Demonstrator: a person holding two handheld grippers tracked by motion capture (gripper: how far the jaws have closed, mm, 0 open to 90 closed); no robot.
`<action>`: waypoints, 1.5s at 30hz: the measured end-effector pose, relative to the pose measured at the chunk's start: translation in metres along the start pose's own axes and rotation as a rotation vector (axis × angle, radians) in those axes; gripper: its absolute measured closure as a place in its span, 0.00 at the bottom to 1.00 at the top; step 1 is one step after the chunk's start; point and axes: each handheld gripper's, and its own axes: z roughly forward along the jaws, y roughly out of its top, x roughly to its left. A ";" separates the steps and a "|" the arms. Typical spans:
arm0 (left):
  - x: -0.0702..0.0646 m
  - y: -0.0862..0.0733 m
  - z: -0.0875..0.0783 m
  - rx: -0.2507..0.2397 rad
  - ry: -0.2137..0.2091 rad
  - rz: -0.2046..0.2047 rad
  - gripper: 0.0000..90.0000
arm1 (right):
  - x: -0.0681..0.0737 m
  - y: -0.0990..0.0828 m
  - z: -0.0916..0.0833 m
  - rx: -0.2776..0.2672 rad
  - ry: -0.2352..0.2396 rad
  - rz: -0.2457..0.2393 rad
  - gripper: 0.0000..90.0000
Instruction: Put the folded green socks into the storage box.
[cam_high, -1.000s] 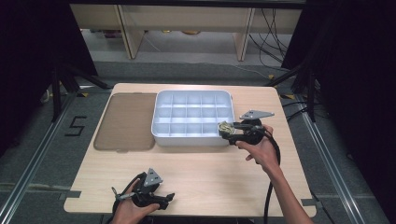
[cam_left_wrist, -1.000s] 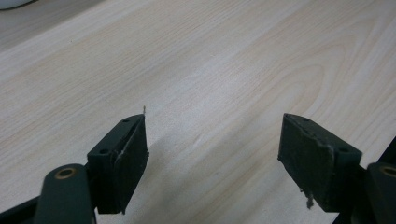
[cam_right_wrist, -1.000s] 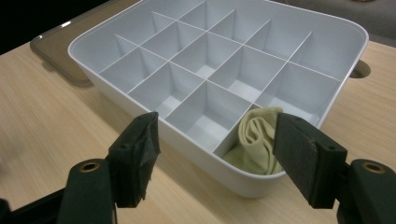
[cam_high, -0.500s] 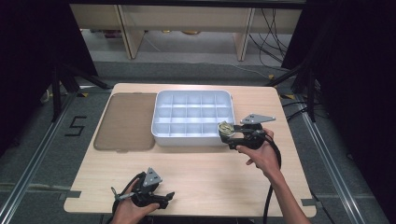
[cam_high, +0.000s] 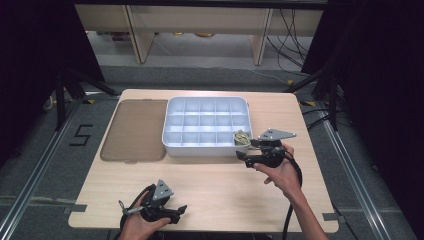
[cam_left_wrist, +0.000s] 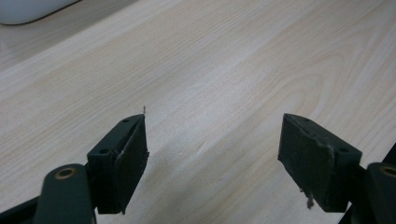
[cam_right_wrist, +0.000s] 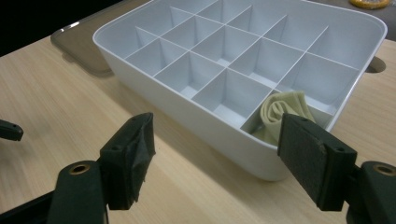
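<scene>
Seen from above on a pale wooden table (cam_high: 215, 185): a white plastic tray (cam_high: 206, 126) split into a grid of compartments, with a flat brownish translucent lid (cam_high: 136, 131) lying just beside its left edge. Tucked into the tray's near right corner compartment, a rolled-up pale yellowish cloth (cam_high: 242, 137), also shown in the right gripper view (cam_right_wrist: 284, 112), resting against the compartment walls and free of any grip. Just outside that corner, the right gripper (cam_high: 248, 152), held level in the person's right hand (cam_high: 281, 170) and pointed toward the tray; jaws spread wide, just widened further, nothing between them, the right-hand pad overlapping the cloth in the gripper's own view (cam_right_wrist: 219, 163) but not shown pressing on it. Near the table's front edge, well apart from the tray, the left gripper (cam_high: 179, 212), low over bare wood; jaws wide apart in its own view (cam_left_wrist: 212, 154), holding nothing.
</scene>
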 end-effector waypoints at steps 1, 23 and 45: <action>0.000 0.000 0.000 0.000 0.000 0.001 0.26 | 0.001 -0.001 -0.002 0.014 0.000 0.005 0.30; 0.001 0.000 -0.003 0.003 0.004 0.013 0.26 | 0.018 -0.020 -0.008 0.034 0.046 0.006 0.24; 0.002 0.000 -0.003 -0.001 -0.001 0.027 0.26 | 0.030 -0.045 -0.010 0.070 0.063 -0.004 0.21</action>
